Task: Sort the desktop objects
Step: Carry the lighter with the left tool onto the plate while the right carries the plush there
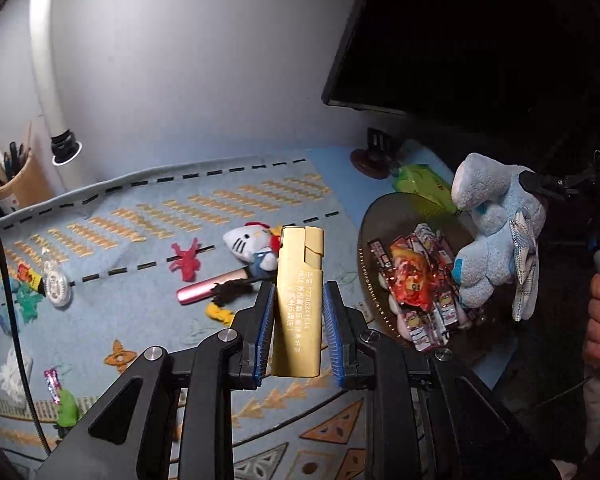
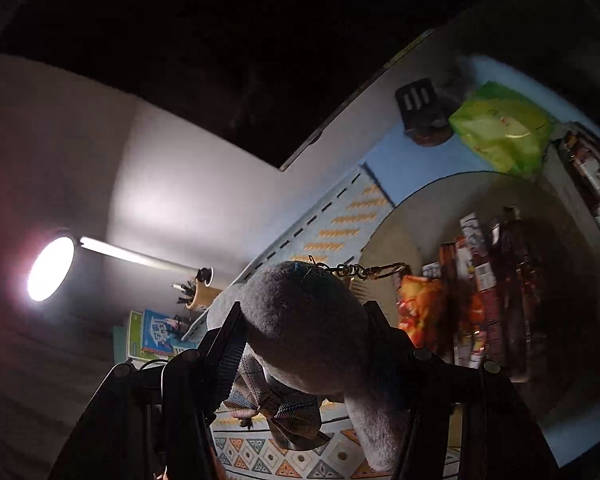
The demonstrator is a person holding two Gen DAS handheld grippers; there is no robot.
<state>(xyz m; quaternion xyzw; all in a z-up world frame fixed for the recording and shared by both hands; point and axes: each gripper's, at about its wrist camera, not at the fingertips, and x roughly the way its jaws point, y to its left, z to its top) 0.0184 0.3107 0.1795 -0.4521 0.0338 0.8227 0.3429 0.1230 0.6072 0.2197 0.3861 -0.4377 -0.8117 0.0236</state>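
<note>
Carrying two finds above the desk (image 1: pixel 148 208): a blue plush toy (image 1: pixel 496 232) and a gold lighter (image 1: pixel 298 300).

Largest first: the right gripper (image 2: pixel 312 344) squeezes the plush by its soft, light body above the snack plate (image 1: pixel 384 216); it likely gives, so hold the bulk. The left gripper (image 1: pixel 298 324) has its fingers (image 1: pixel 265 332) nearly closed on the lighter's flat sides: rigid, smooth, probably slippery.
</note>
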